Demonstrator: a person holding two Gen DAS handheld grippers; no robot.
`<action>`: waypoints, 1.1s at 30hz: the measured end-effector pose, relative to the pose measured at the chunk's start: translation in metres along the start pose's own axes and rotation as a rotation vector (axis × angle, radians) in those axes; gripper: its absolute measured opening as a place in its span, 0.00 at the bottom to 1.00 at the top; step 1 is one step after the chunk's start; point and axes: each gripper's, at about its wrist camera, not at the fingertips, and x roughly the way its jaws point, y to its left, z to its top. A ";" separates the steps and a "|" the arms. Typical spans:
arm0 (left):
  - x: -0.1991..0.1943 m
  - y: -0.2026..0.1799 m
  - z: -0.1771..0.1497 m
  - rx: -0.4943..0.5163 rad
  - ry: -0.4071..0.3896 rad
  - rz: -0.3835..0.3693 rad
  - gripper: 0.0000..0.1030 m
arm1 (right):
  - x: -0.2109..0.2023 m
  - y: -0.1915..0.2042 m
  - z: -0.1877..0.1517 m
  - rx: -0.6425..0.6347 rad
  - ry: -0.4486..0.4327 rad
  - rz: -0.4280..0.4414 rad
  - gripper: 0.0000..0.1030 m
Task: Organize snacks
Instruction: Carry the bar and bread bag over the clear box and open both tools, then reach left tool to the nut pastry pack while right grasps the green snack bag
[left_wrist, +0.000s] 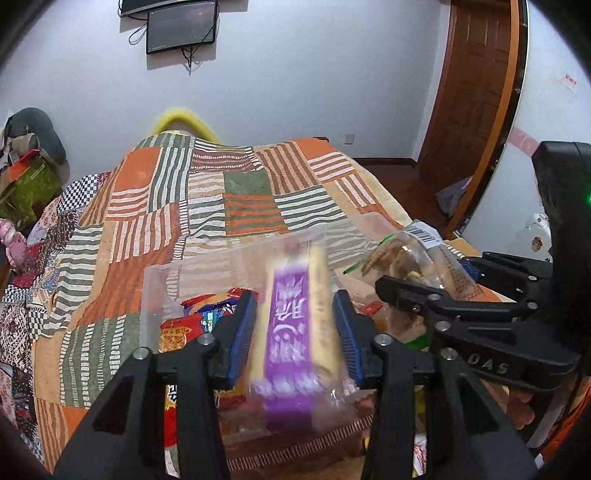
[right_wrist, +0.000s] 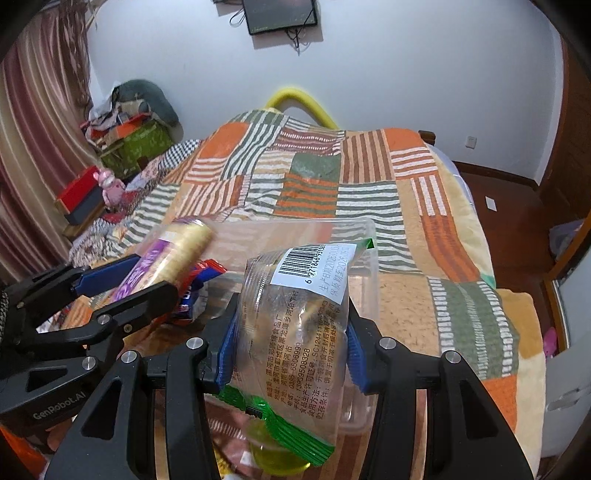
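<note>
My left gripper (left_wrist: 295, 321) is shut on a purple and cream biscuit pack (left_wrist: 295, 325), held above a clear plastic box (left_wrist: 162, 280) on the bed. Red and blue snack packets (left_wrist: 207, 314) lie in the box. My right gripper (right_wrist: 291, 332) is shut on a clear cookie bag with green ends and a barcode label (right_wrist: 295, 317), held over the box's right side (right_wrist: 369, 258). The right gripper and its bag (left_wrist: 413, 258) show at the right of the left wrist view. The left gripper and its pack (right_wrist: 166, 258) show at the left of the right wrist view.
The box rests on a patchwork striped blanket (left_wrist: 221, 192) covering the bed. Loose snacks, among them a yellow jelly cup (right_wrist: 277, 454), lie near the front. A cluttered green box (right_wrist: 140, 144) and curtain stand left. A wooden door (left_wrist: 476, 85) and floor lie right.
</note>
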 end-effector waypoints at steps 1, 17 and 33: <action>0.001 0.000 0.000 -0.002 0.001 -0.003 0.40 | 0.003 0.002 0.001 -0.009 0.004 -0.006 0.44; -0.022 0.009 -0.003 -0.033 0.008 -0.005 0.40 | -0.012 0.003 0.003 -0.020 -0.006 -0.021 0.58; -0.109 0.027 -0.061 0.006 0.008 0.071 0.55 | -0.085 0.024 -0.041 -0.040 -0.070 -0.028 0.62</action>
